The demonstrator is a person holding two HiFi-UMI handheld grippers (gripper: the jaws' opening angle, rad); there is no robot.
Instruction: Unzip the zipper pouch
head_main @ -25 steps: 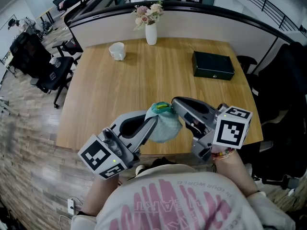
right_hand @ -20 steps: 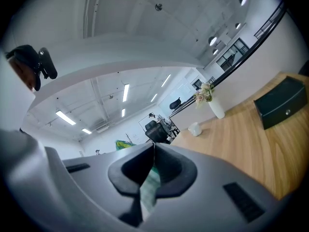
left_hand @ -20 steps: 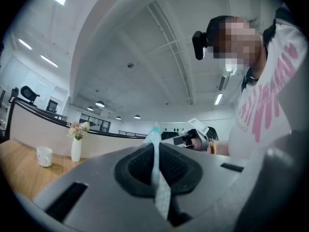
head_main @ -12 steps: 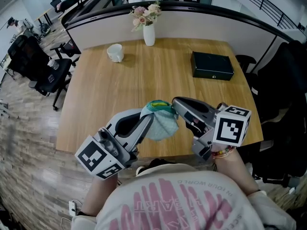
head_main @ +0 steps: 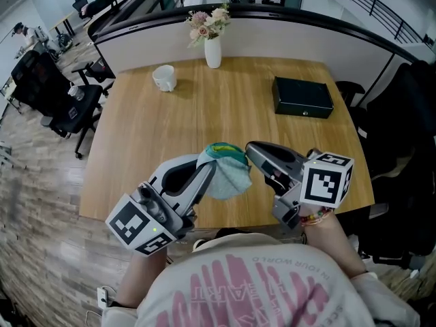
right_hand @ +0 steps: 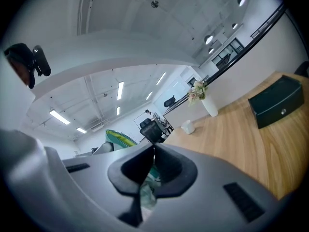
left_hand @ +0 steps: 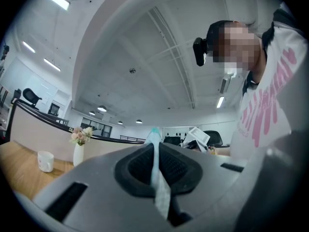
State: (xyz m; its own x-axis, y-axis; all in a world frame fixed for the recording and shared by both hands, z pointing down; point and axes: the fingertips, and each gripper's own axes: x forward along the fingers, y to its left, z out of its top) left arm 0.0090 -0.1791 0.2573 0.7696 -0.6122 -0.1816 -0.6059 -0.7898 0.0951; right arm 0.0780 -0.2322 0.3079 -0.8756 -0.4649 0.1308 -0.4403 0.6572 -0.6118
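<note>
The left hand-held gripper (head_main: 206, 171) is clamped on one edge of the zipper pouch (head_main: 228, 177), anchoring it. The right hand-held gripper (head_main: 251, 150) pinches the opposite top (probably at the pull), so the zip runs taut, lifted above the counter (head_main: 170, 121).

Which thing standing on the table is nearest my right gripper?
The dark box, alone on the right side; the white cup and the flower vase stand farther off, near the far edge.
</note>
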